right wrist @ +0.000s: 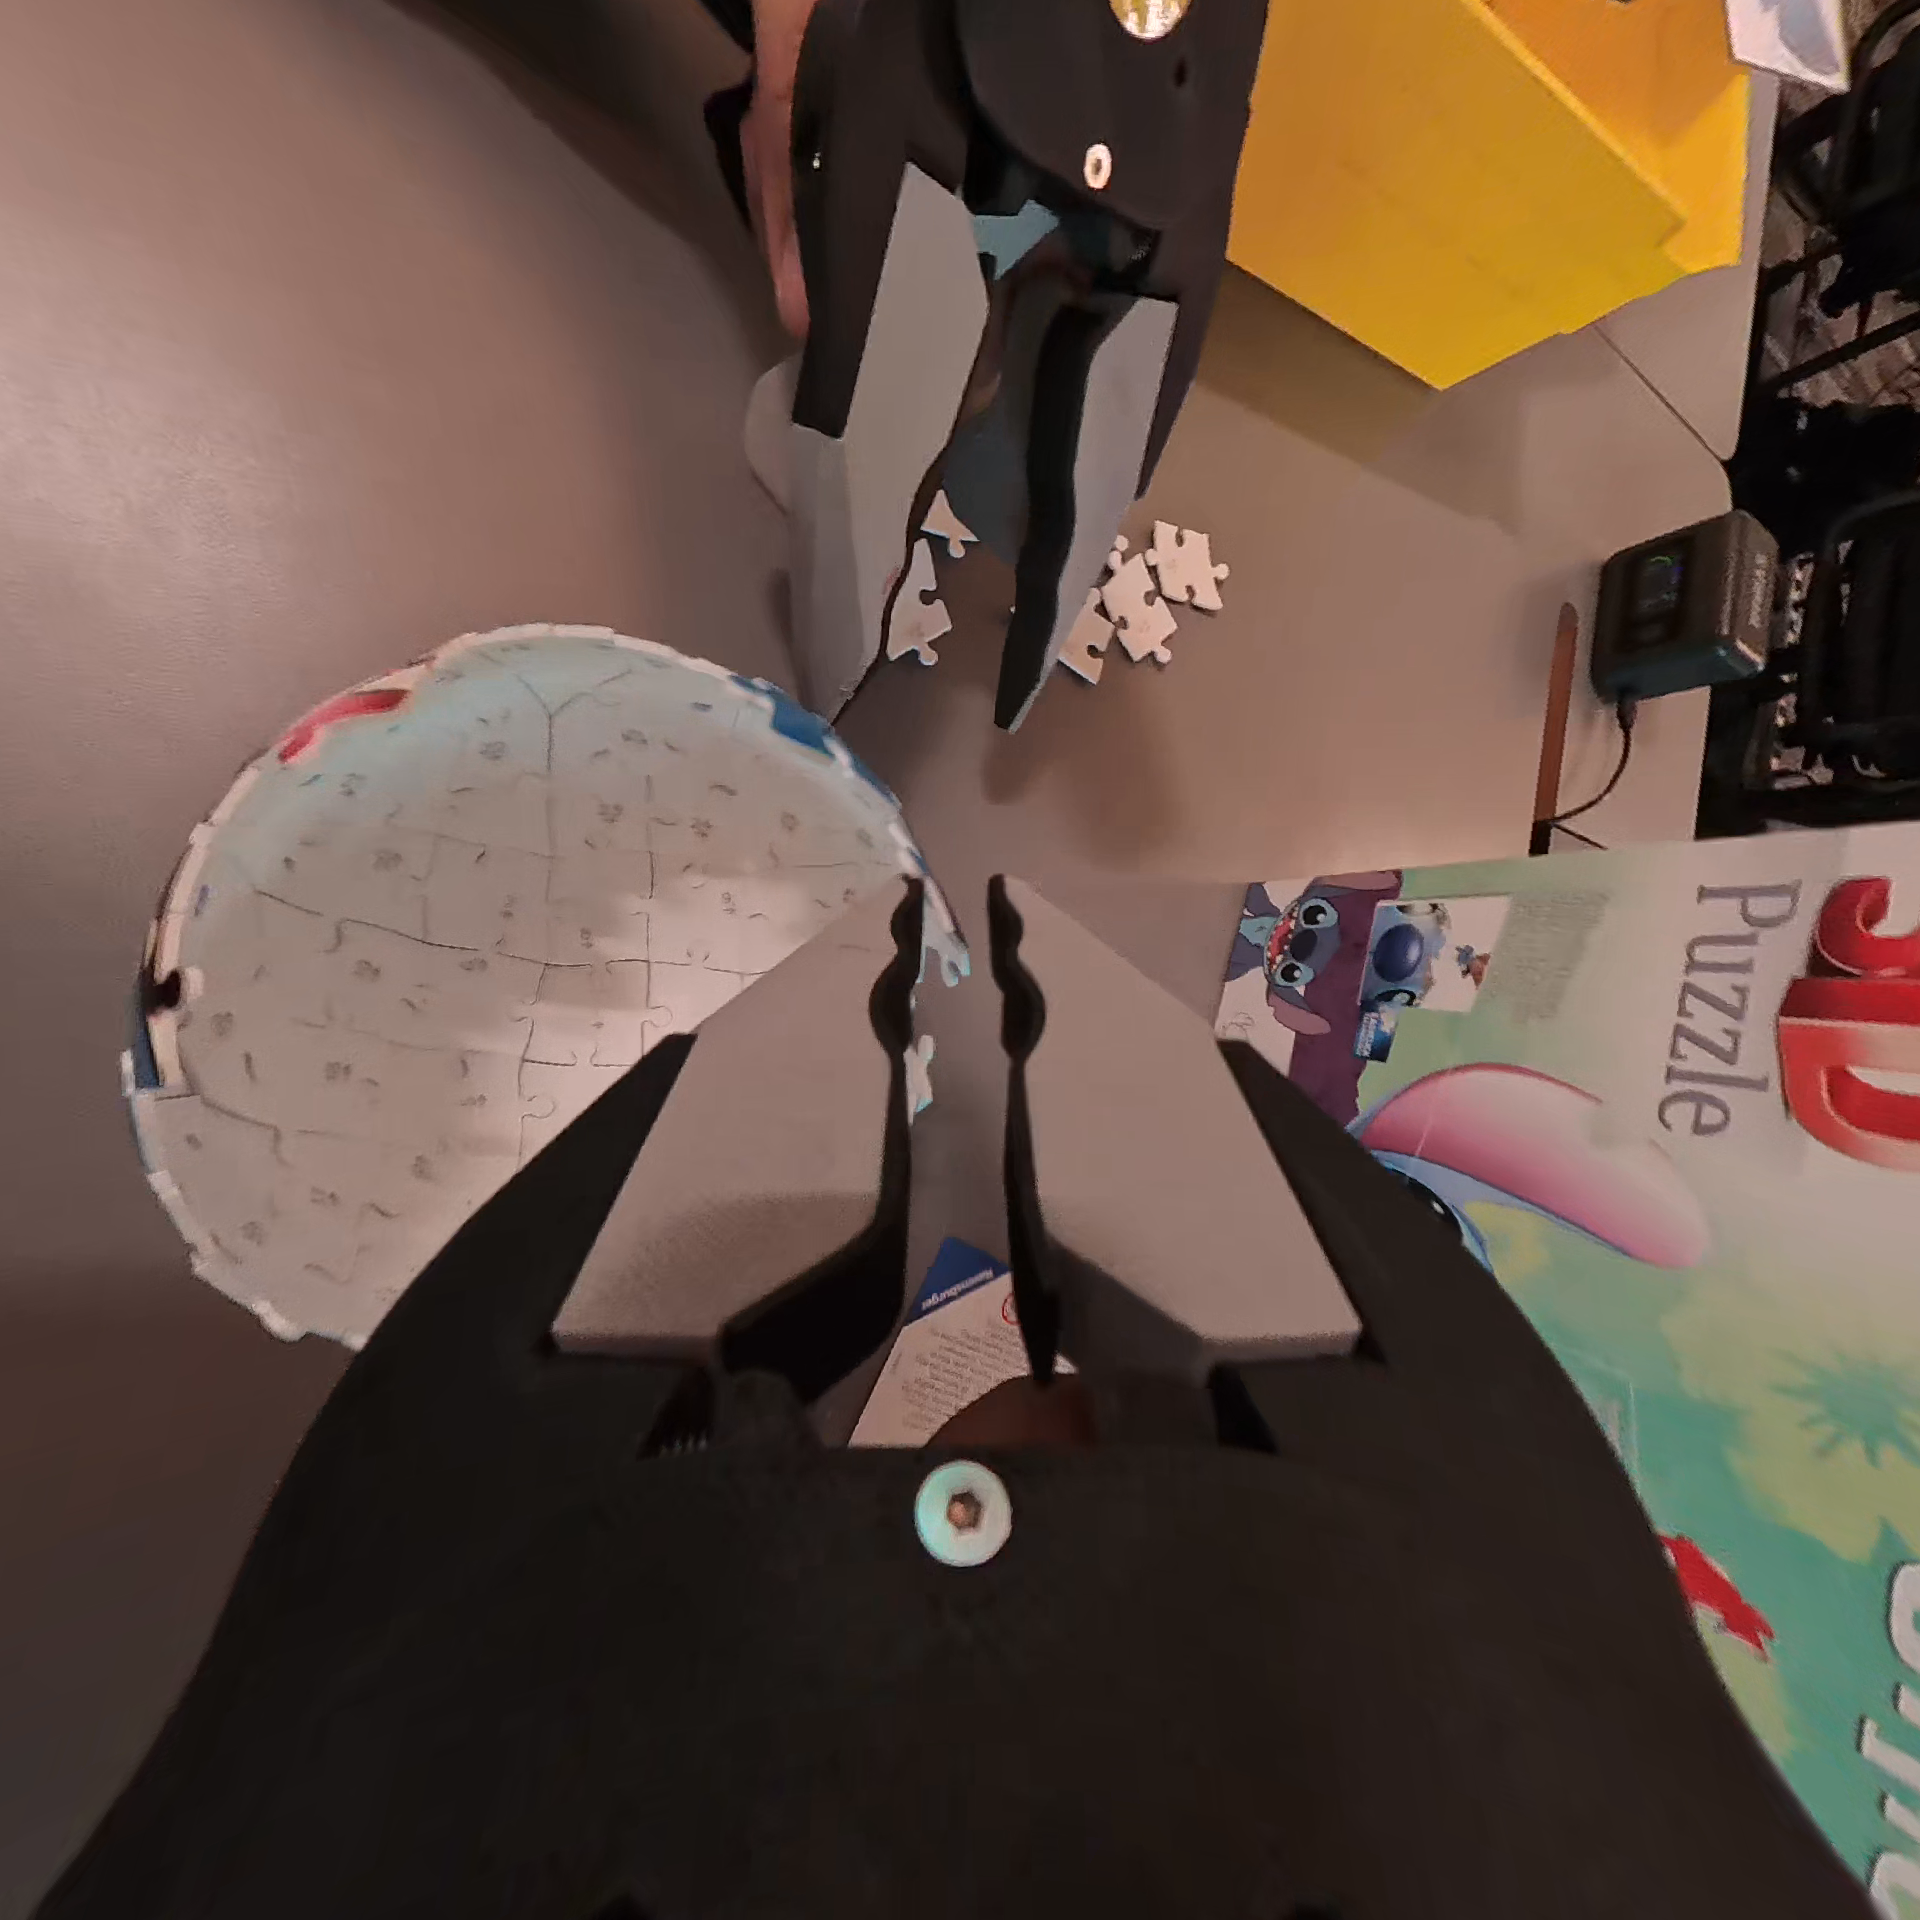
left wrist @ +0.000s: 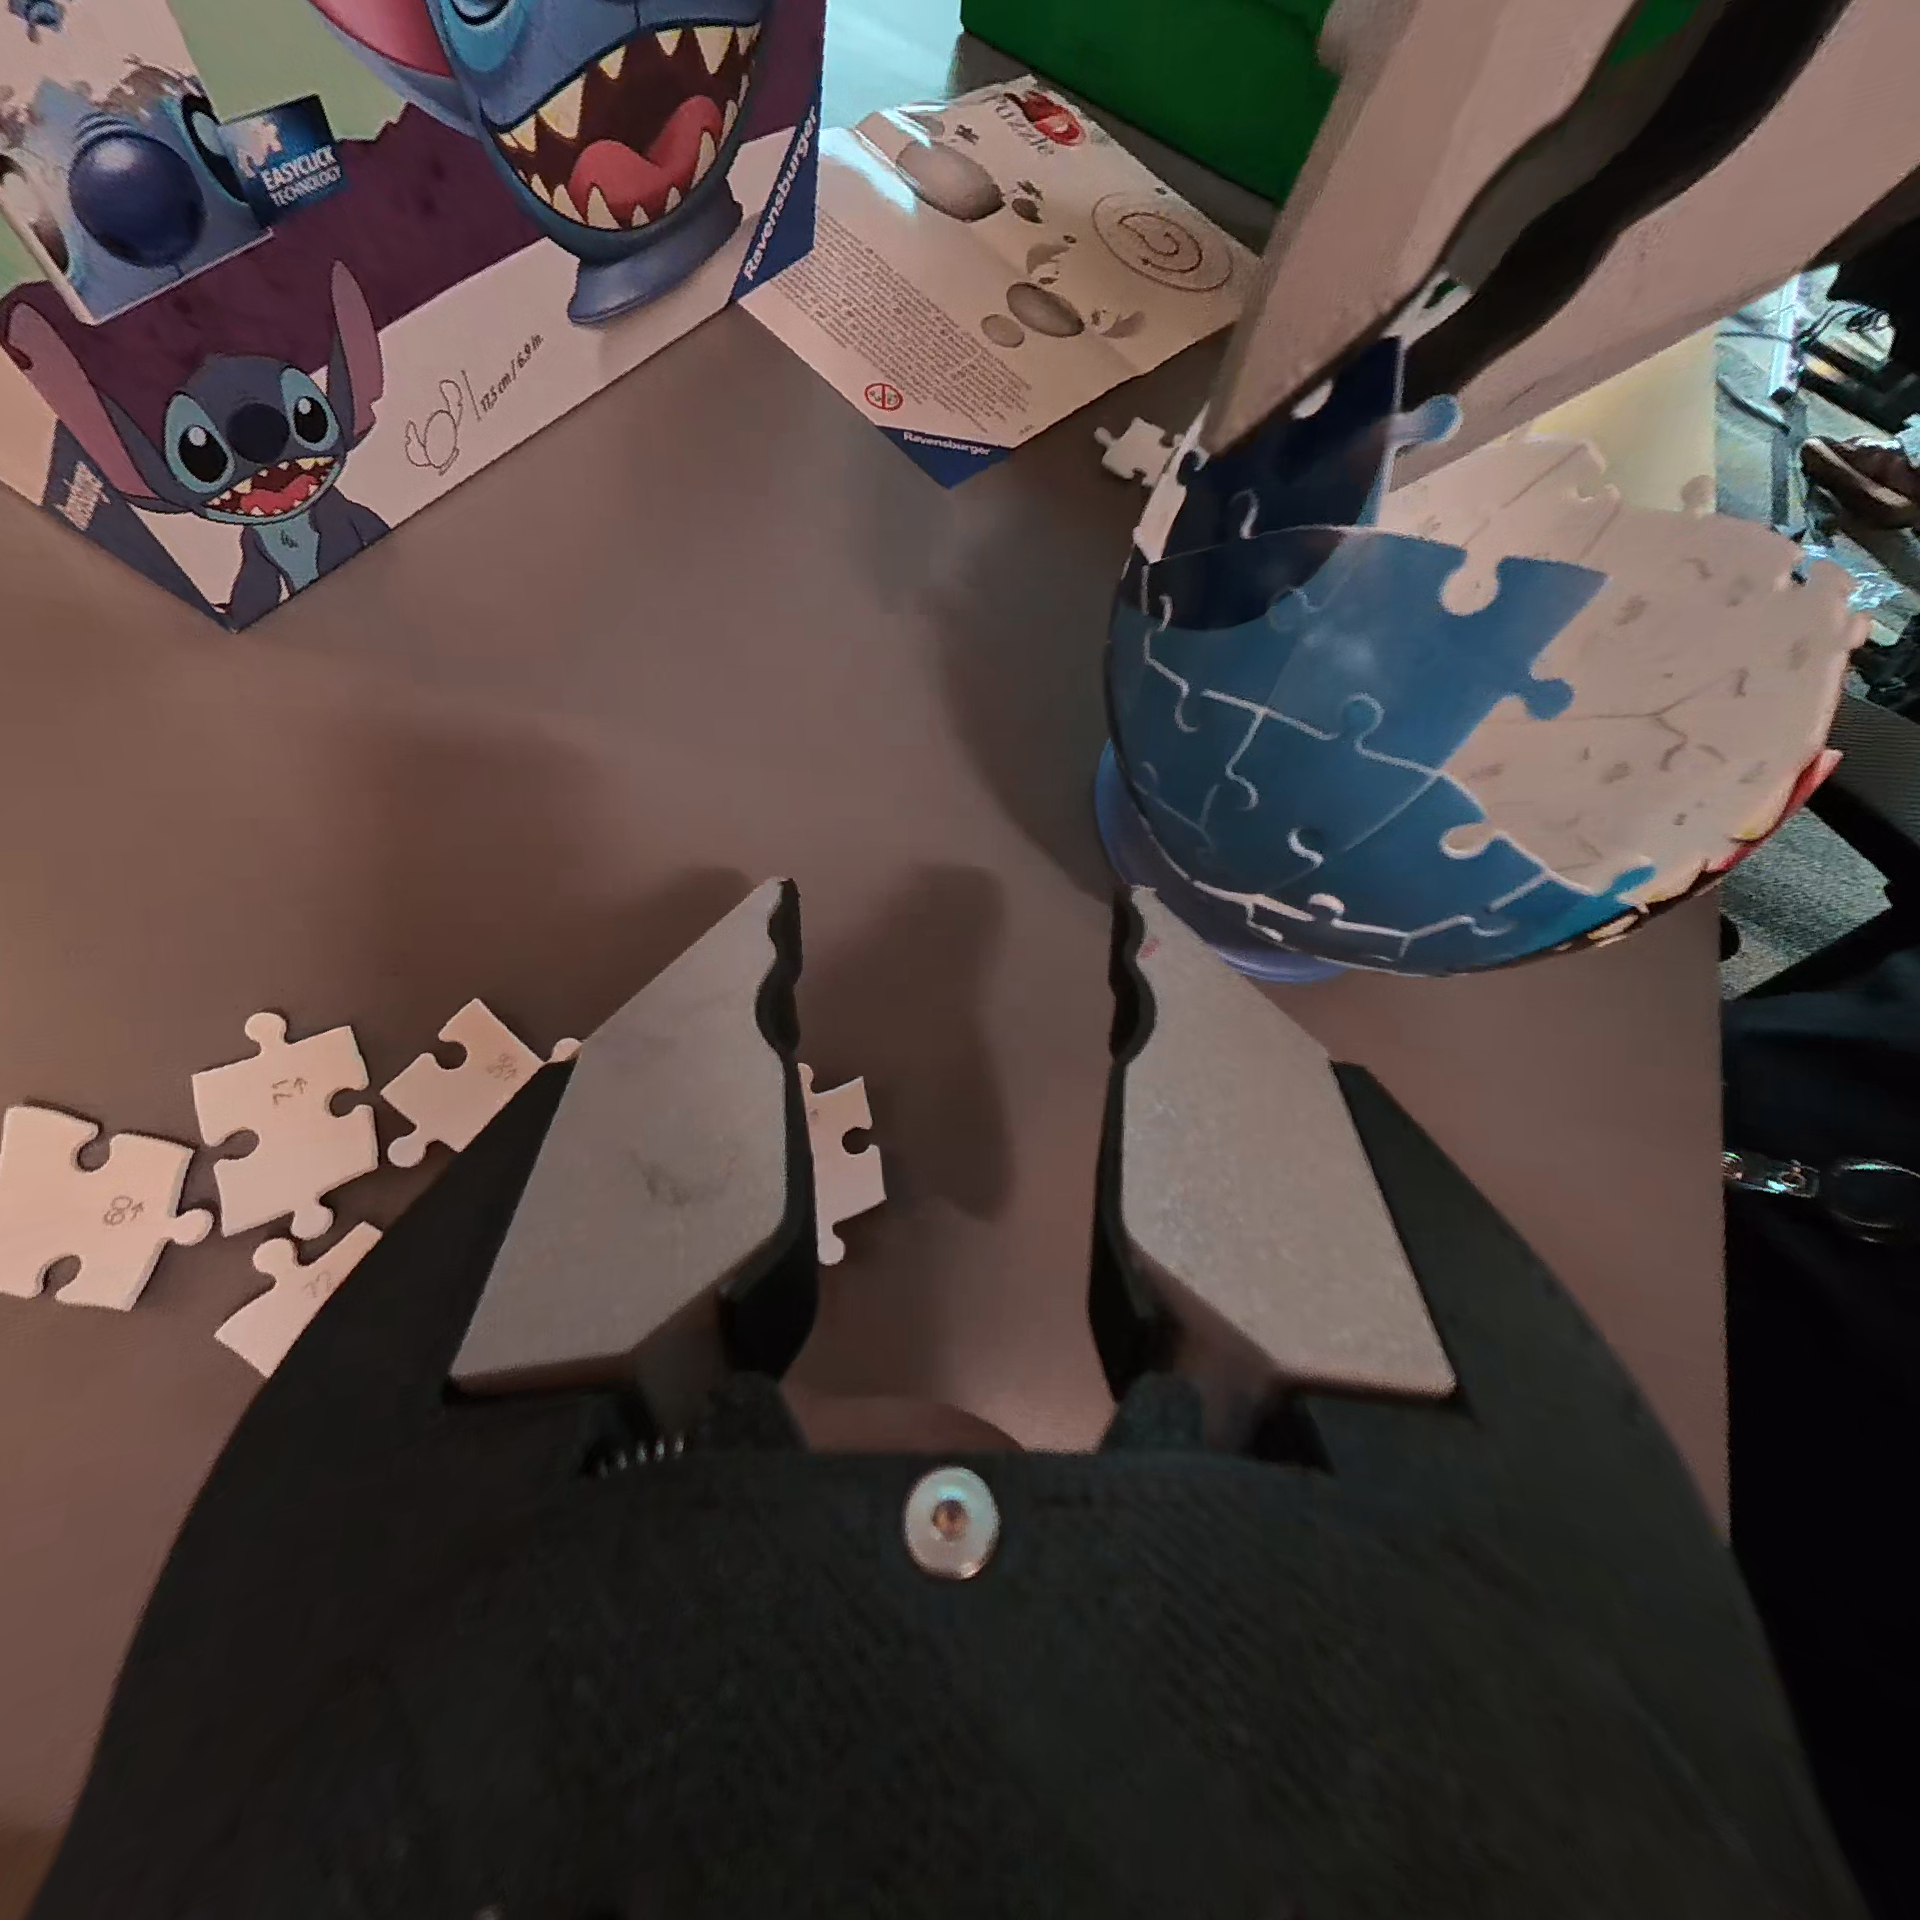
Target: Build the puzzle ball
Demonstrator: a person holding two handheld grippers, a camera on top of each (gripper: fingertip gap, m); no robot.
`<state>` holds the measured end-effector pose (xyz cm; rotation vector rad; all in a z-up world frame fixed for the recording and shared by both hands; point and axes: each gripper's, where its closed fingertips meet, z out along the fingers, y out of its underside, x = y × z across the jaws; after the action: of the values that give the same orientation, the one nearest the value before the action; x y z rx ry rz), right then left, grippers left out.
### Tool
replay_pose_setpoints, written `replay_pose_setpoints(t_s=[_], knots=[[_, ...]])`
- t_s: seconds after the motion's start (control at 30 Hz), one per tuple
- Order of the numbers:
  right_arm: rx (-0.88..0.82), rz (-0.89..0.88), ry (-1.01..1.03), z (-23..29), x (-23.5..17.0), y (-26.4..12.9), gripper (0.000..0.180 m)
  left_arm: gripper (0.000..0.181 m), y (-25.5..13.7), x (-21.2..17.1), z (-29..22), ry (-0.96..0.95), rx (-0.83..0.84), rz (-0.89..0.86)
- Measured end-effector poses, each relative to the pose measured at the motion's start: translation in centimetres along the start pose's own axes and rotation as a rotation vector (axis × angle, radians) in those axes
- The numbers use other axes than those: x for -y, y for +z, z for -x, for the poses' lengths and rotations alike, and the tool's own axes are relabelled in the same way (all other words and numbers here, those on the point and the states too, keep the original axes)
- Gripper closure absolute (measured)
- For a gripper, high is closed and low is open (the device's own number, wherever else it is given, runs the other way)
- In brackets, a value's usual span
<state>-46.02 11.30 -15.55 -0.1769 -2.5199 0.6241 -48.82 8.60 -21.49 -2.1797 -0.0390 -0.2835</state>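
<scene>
The half-built puzzle ball [left wrist: 1351,748] stands on its blue stand [left wrist: 1127,831] at the right. It is an open bowl, blue outside and white inside, also seen in the right wrist view [right wrist: 468,935]. My right gripper [right wrist: 948,904] hangs over the bowl's rim with its jaws a narrow gap apart, and the rim's edge lies in that gap. It comes in from the top right in the left wrist view [left wrist: 1351,384]. My left gripper [left wrist: 956,914] is open and empty, low over the table left of the ball, also seen in the right wrist view [right wrist: 920,717]. Several loose white pieces [left wrist: 281,1122] lie beside it.
The puzzle box [left wrist: 416,312] lies at the back left and fills the right in the right wrist view [right wrist: 1558,1143]. A folded leaflet [left wrist: 1018,291] lies behind the ball. A yellow box [right wrist: 1455,187] and a dark device [right wrist: 1683,613] sit beyond the loose pieces [right wrist: 1143,613]. My hands' fingertips stand some 8 cm from each other.
</scene>
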Motion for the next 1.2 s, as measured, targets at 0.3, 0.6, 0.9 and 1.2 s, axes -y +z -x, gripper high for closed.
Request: replay_pose_setpoints(t_s=[0.3,0.6,0.9,1.2], knots=[[-0.002,-0.004,-0.007,0.2,0.1,-0.3,0.165,0.122,0.1,0.0,-0.2,-0.007,-0.015,-0.002],[0.026,0.045,-0.037,0.4,-0.1,0.6,0.166,0.122,0.4,-0.4,-0.3,-0.006,-0.022,0.019],[0.068,0.206,-0.103,0.2,-1.0,0.7,0.161,0.122,0.6,-0.5,-0.6,0.0,-0.029,0.028],[0.093,0.271,-0.134,0.8,-0.9,1.3,0.179,0.122,0.4,-0.3,-0.7,-0.001,-0.032,0.022]])
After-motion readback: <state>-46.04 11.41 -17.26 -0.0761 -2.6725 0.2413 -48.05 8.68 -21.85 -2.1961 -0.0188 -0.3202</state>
